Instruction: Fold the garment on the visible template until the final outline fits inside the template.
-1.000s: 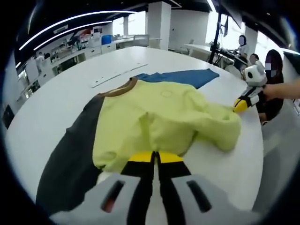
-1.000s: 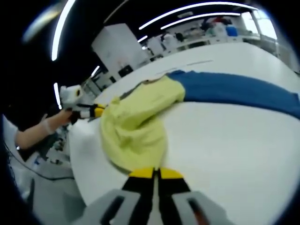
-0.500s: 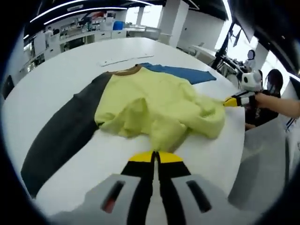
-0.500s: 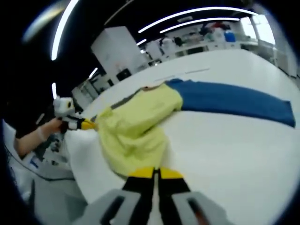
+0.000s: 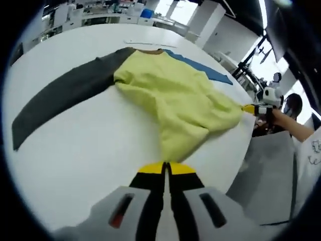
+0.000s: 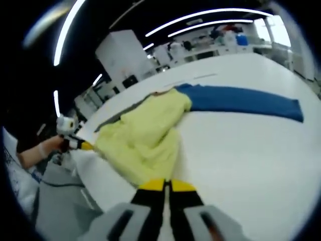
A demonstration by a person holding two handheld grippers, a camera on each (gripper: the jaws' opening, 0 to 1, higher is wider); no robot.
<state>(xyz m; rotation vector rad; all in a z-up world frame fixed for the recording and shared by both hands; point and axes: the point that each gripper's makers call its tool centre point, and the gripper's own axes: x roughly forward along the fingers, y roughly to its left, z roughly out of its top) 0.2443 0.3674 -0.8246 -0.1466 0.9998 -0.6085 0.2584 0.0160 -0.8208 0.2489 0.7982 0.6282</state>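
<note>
While both tongs pinch its hem, the yellow garment [image 5: 175, 98] lies stretched on the white table [image 5: 85, 145].
Left gripper [image 5: 166, 168] and right gripper [image 6: 166, 185] each clamp cloth; the dark sleeve [image 5: 62, 98] and blue sleeve [image 6: 241, 100] lie flat.

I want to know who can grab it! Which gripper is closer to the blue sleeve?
Right, probably. The blue sleeve stretches away ahead of the right gripper on its side of the yellow shirt; the left gripper has the shirt body between.
</note>
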